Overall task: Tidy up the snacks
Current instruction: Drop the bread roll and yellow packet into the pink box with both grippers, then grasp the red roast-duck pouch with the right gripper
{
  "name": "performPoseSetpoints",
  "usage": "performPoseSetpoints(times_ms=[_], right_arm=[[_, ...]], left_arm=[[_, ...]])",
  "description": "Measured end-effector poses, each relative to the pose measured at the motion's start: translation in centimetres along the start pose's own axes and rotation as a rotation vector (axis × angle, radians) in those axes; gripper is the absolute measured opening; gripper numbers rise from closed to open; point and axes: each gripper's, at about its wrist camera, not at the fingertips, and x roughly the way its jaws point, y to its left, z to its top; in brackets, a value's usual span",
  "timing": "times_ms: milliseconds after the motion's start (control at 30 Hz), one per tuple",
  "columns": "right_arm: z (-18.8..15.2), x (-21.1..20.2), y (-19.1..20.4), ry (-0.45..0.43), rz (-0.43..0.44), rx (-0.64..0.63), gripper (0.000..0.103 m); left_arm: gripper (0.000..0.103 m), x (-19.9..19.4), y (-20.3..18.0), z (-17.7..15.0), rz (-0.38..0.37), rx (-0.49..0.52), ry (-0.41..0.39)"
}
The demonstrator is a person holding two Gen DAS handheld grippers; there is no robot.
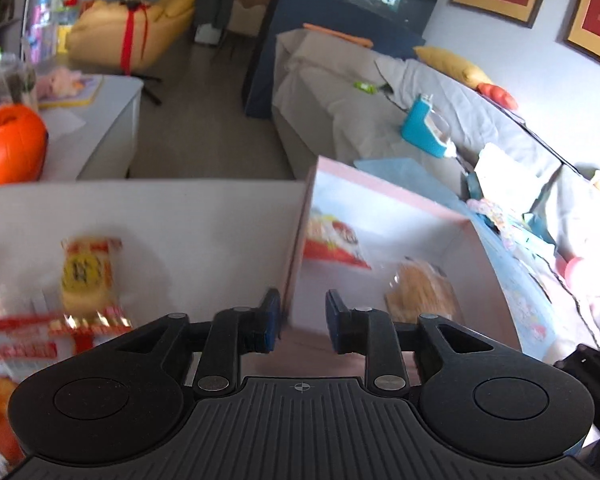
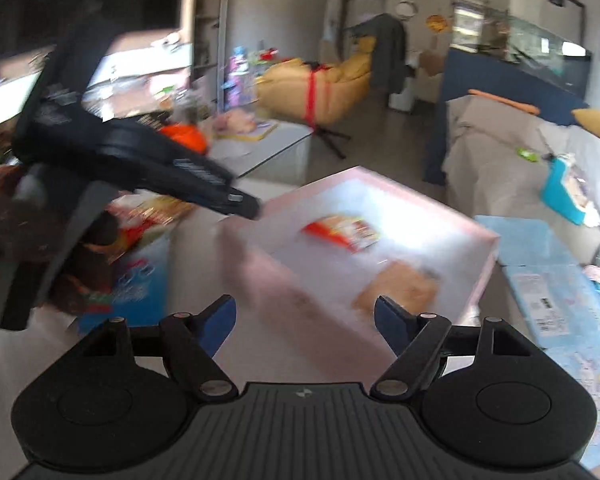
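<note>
A pink-rimmed white box holds a red-and-white snack packet and a clear bag of brown snack. My left gripper is open and empty, its jaws astride the box's near left corner. It also shows in the right wrist view at the box's left rim. My right gripper is open wide and empty, just before the box's near wall. A yellow snack packet and red packets lie on the white table to the left.
An orange pumpkin container stands on a low white cabinet. A grey-covered sofa with a teal box is at the right. A blue patterned box lid lies right of the box. A blue snack box is at the left.
</note>
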Motion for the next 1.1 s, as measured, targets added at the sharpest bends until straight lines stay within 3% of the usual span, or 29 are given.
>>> performPoseSetpoints(times_ms=[100, 233, 333, 467, 567, 633, 700, 833, 1000, 1100], right_arm=[[-0.7, 0.2, 0.6, 0.019, -0.018, -0.037, 0.077], [-0.8, 0.5, -0.4, 0.042, -0.060, -0.009, 0.077], [-0.7, 0.9, -0.7, 0.050, -0.056, 0.019, 0.077], [-0.1, 1.2, -0.2, 0.062, 0.027, 0.055, 0.077], [0.5, 1.6, 1.0, 0.077, 0.122, 0.088, 0.077], [1.3, 2.5, 2.3, 0.096, 0.191, 0.116, 0.077], [2.5, 3.8, 3.7, 0.107, 0.245, 0.125, 0.077], [4.7, 6.0, 7.3, 0.114, 0.252, 0.089, 0.077], [7.3, 7.0, 10.9, 0.085, 0.280, 0.019, 0.077], [8.9, 8.1, 10.9, 0.097, 0.292, 0.058, 0.077]], left_arm=[[0.033, -0.5, -0.5, -0.6, -0.014, 0.007, 0.001], [0.034, -1.3, -0.8, -1.3, -0.100, -0.009, 0.035], [0.034, -3.6, -0.1, -2.0, -0.143, -0.026, 0.005], [0.034, -9.0, 1.7, -3.1, 0.034, 0.007, -0.136], [0.034, -12.3, 4.3, -3.9, 0.161, -0.057, -0.194], [0.034, -13.8, 6.1, -4.7, 0.200, -0.123, -0.202], [0.034, -15.0, 8.0, -5.6, 0.229, -0.198, -0.206], [0.034, -16.6, 10.6, -7.5, 0.260, -0.294, -0.199], [0.034, -18.3, 12.1, -9.0, 0.268, -0.333, -0.223], [0.034, -18.5, 12.5, -9.6, 0.248, -0.347, -0.225]])
